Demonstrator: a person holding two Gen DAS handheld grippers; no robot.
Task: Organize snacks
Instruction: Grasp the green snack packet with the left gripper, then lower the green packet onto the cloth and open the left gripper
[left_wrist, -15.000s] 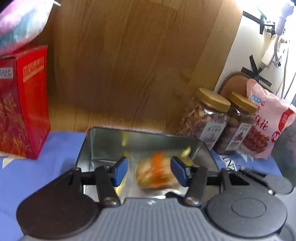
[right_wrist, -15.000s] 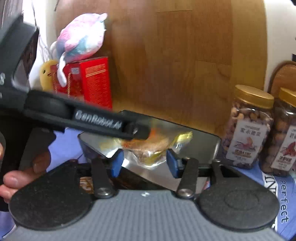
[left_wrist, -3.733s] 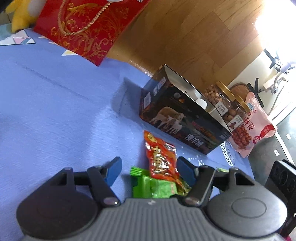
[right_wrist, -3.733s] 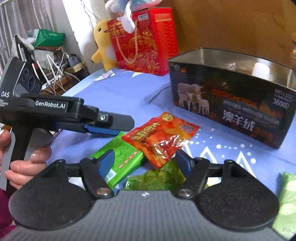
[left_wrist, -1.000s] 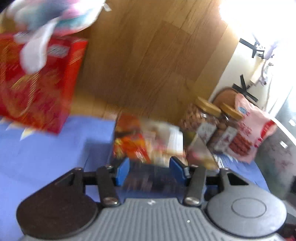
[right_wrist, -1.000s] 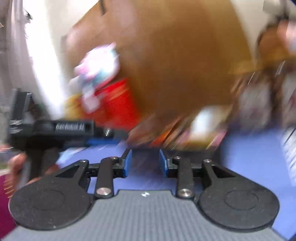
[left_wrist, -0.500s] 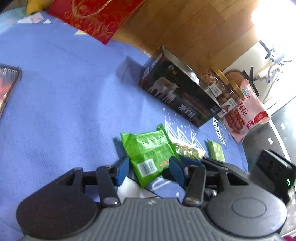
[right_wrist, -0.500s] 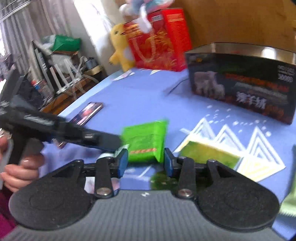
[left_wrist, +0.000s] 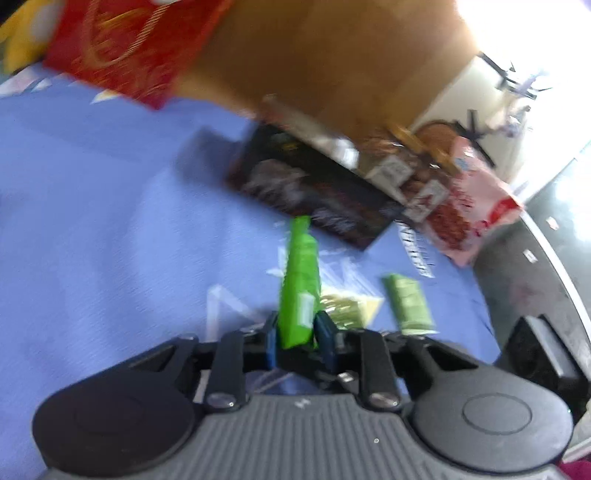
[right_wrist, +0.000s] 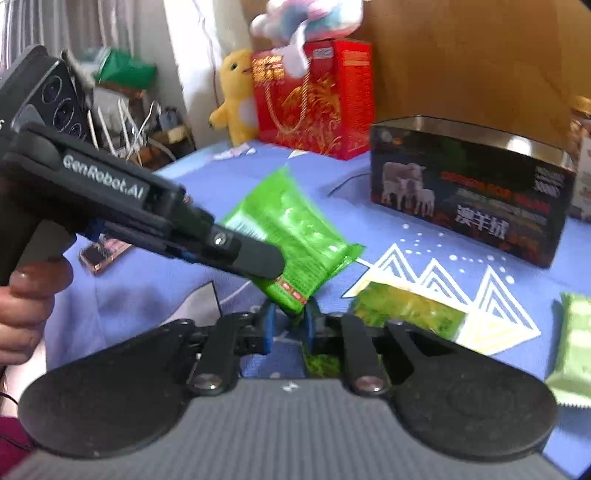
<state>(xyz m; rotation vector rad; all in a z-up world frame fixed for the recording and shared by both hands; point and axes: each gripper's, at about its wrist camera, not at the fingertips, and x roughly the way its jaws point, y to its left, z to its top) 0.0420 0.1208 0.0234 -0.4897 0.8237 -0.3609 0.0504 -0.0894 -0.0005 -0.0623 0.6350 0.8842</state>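
Green snack packet (left_wrist: 299, 284) sits pinched edge-on between the blue pads (left_wrist: 325, 341) of the left gripper (left_wrist: 298, 345), raised off the blue cloth (left_wrist: 110, 240) and sticking up the middle of the left wrist frame. From the right wrist camera the same packet (right_wrist: 295, 236) hangs centre frame with the left gripper (right_wrist: 258, 258) reaching in from the upper left, a hand (right_wrist: 29, 302) round its handle. The right gripper (right_wrist: 289, 325) has its fingers drawn close together just under the packet's lower corner; whether they actually pinch it I cannot tell, the corner hides the gap. On the cloth right of the fingers lies a yellow-green packet (right_wrist: 410, 310), and at the lower right edge a pale green wrapped bar (right_wrist: 572, 350). Further back stands the open metal tin (right_wrist: 472, 192) with the sheep picture, right of centre. Behind it, blurred in the left wrist view, are nut jars (left_wrist: 406, 166) and a pink bag (left_wrist: 472, 199). Upper middle of the right wrist frame: red gift bag (right_wrist: 314, 99), yellow plush (right_wrist: 236, 92) beside it.
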